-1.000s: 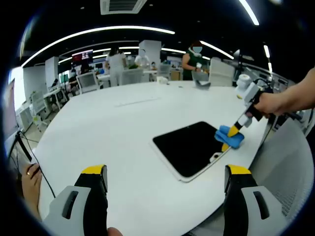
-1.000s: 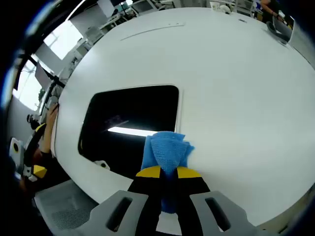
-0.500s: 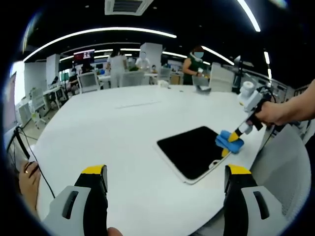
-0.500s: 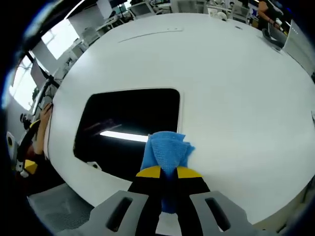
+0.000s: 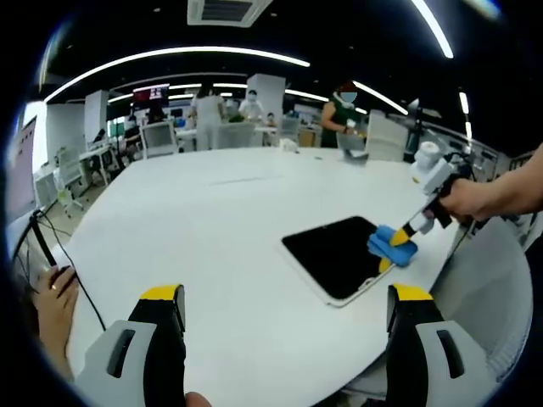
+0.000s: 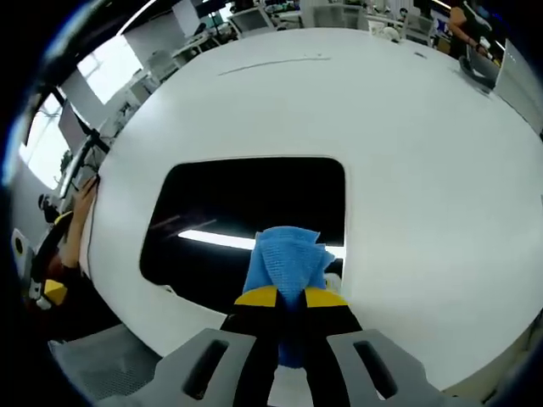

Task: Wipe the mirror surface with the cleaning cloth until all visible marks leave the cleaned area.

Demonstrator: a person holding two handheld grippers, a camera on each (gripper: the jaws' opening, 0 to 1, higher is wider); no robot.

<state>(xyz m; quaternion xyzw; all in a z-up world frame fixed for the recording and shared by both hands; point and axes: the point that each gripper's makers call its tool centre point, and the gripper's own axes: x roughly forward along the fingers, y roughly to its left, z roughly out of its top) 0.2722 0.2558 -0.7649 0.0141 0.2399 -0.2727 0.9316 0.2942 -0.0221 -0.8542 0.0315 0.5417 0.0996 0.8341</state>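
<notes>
Shifted since a second ago: cleaning cloth [image 6: 288, 254] now sits further onto the dark glass, covering the near right corner of the mirror [image 6: 246, 212], where earlier it straddled the right edge; right gripper travelled with it

Left to right, as seen from beside the tabletop [image 5: 212, 220]:

- Person's hand [image 5: 53, 297], far left, at the tabletop edge beside a dark cable; idle
- Left gripper [image 5: 280, 339]: jaws wide apart, nothing between them, held over bare tabletop well clear of the mirror
- Mirror: flat, dark, white-framed, lying face up near the right edge of the tabletop; a ceiling light reflects across it as a bright bar; marks too faint to tell. Judged rigid, fragile and slippery; likely to slide under a hard push, so best steadied at its frame
- Cleaning cloth: blue, bunched, soft and light; resting on the mirror's near right corner. Judged to grip best by its gathered fold, as now
- Right gripper [image 6: 291, 298]: yellow-tipped jaws together, clamped on the cloth's fold; a hand [image 5: 475, 197] carries it from the right

Surroundings: white chair [image 5: 157, 140] and standing people beyond the far edge, an open laptop [image 5: 352, 142] at the far rim. Nothing stands on the tabletop near the mirror; the only concern judged is its closeness to the tabletop edge
</notes>
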